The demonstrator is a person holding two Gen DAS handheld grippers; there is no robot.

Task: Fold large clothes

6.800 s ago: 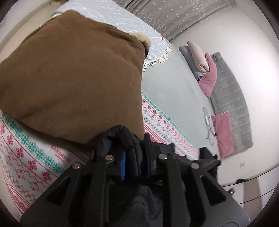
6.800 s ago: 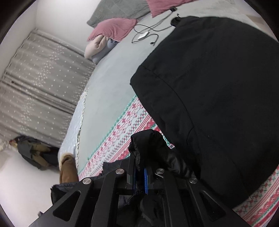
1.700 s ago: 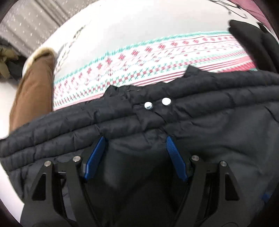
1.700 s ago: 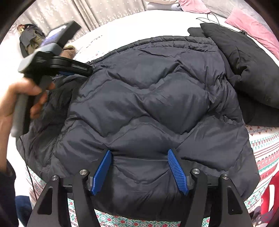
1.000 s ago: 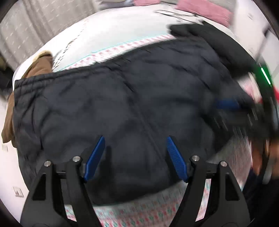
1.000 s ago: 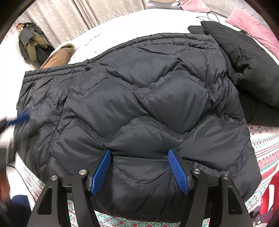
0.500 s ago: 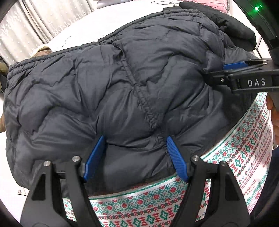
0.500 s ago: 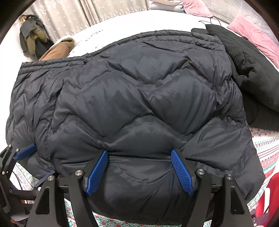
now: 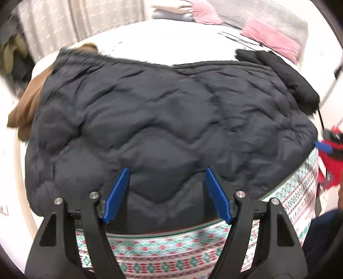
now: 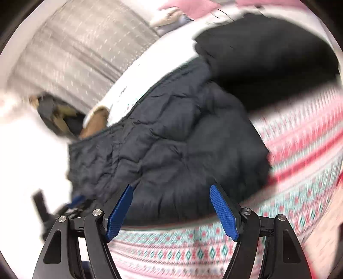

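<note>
Crowding the bed [image 9: 150, 253] were a brown garment [image 9: 27, 103] and a black garment [image 9: 285, 73] flanking the dark quilted jacket [image 9: 163, 133], which lay spread flat over a patterned blanket [image 10: 300, 171]. Both the left hand-held gripper [image 9: 166, 194] and right hand-held gripper [image 10: 171, 212] gaped wide, empty. Motion blur smeared the right view.

Bed [image 9: 175, 36] with pale cover; patterned red-and-green blanket [image 9: 163, 253] along its near edge. Pink pillows [image 9: 270, 36] and grey quilt [image 9: 278, 17] at far right corner. Dotted grey curtain [image 10: 81, 43] behind far left. Dark clothes heap [image 10: 57, 115] below curtain.
</note>
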